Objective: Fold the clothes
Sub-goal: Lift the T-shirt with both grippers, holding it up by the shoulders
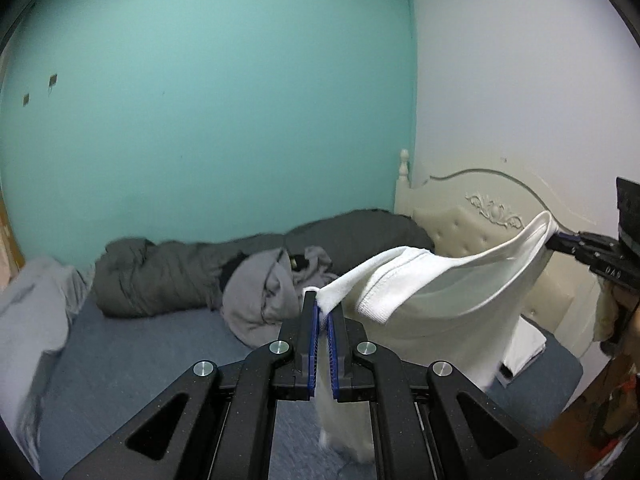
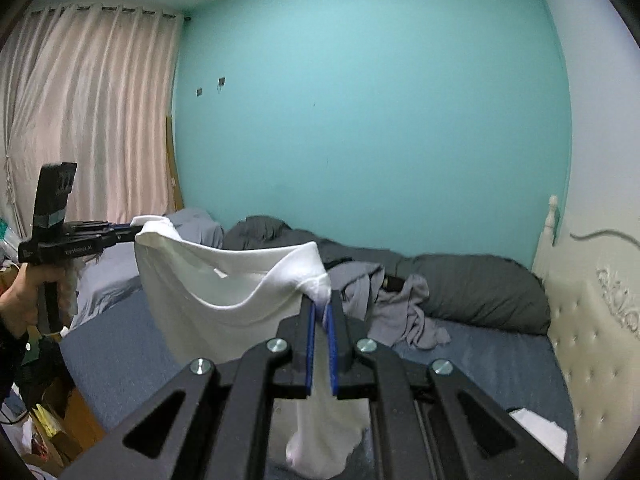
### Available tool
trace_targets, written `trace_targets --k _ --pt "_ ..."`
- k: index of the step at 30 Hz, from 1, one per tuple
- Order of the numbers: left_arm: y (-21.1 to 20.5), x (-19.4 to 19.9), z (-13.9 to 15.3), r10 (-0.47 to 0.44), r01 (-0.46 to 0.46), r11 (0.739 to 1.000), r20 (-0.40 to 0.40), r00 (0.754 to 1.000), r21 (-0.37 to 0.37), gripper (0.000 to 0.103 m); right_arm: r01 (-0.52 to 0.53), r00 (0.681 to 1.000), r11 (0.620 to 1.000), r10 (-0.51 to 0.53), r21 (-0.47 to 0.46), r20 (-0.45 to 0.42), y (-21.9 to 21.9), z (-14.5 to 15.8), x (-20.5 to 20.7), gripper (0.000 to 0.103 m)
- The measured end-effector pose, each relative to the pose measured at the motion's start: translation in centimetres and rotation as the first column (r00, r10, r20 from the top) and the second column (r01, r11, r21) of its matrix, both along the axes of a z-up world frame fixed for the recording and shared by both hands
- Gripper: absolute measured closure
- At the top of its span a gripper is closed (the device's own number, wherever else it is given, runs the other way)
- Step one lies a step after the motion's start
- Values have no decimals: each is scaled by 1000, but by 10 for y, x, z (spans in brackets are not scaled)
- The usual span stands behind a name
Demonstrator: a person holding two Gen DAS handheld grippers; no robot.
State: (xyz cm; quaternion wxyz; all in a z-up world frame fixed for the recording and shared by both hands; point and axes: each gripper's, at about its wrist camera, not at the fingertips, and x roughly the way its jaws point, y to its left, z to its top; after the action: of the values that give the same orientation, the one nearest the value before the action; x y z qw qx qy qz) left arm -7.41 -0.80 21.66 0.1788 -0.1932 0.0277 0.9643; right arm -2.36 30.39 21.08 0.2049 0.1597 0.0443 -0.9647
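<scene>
- White garment (image 1: pixel 448 300) held aloft above the bed (image 1: pixel 132 356), stretched between left hand-held gripper (image 1: pixel 323 312) and right hand-held gripper (image 2: pixel 322 312), each pinching a top corner.
- No fold made yet.
- Small folded white piece (image 1: pixel 524 344) already near the headboard corner; grey clothes (image 1: pixel 264 288) piled mid-bed, apparently waiting.

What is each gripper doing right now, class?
Left gripper: closed on the white garment.
Right gripper: closed on the same white garment.

left gripper (image 1: pixel 323 312): clamped, raised | right gripper (image 2: pixel 323 310): seemingly clamped, raised
</scene>
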Motion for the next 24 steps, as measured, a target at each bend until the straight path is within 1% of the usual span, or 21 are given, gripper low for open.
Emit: trace_targets --k 2,4,11,15,24 --pt "-1 4 10 1 -1 1000 -11 1000 3 99 0 1000 1000 0 4 -13 -1 13 5 98" --pt "-4 8 15 -2 2 1000 -17 1000 13 99 0 1000 1000 0 5 -24 -1 24 10 98" --pt "-19 33 35 -4 6 999 -53 999 37 99 3 998 1000 -2 6 -59 4 40 22 98" --pt "-19 54 49 -1 4 999 -86 996 37 99 1 996 1000 0 7 -87 2 51 32 98" --pt "-15 88 54 -2 6 1000 -116 993 27 99 0 994 1000 1 6 -112 -4 61 46 98"
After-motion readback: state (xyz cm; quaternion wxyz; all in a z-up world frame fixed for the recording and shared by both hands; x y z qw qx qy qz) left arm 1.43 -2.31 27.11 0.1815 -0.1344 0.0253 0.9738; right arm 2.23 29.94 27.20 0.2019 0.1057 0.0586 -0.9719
